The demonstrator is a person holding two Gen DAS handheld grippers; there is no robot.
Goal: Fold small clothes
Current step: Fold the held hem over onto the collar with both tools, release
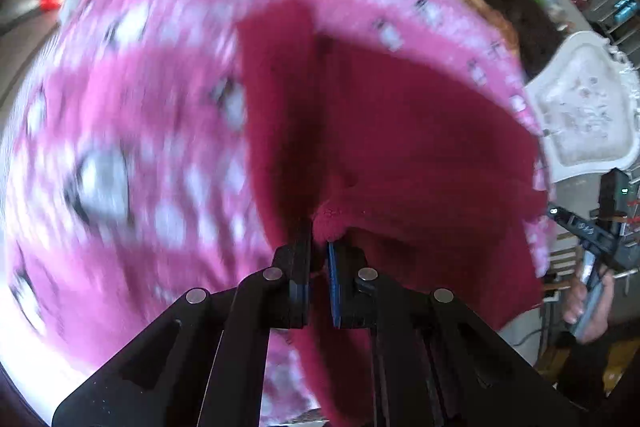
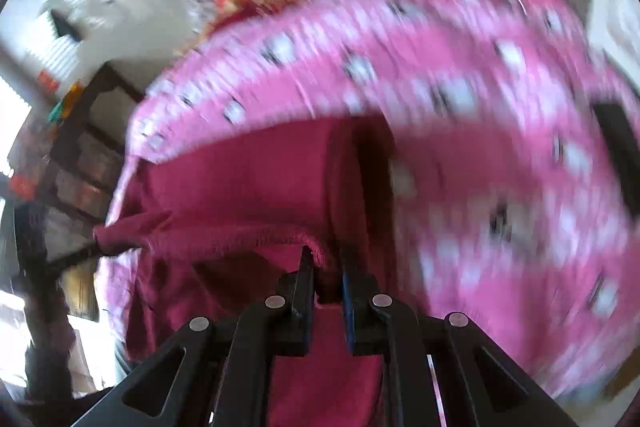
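While blur smears both views, the left gripper (image 1: 319, 247) pinches the dark pink hem of the pink garment (image 1: 132, 99), which billows from nine to two o'clock. At four o'clock, a hand (image 1: 586, 307) carries the right gripper (image 2: 326, 259), clamped likewise on that hem.

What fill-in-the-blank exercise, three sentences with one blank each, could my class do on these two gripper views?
1. The left gripper is shut on the ____ inner side of the pink garment.
2. The garment's outer side is pink with ____ spots.
3. The right gripper pinches the garment's fuzzy ____.

Missing words: dark red; white; edge
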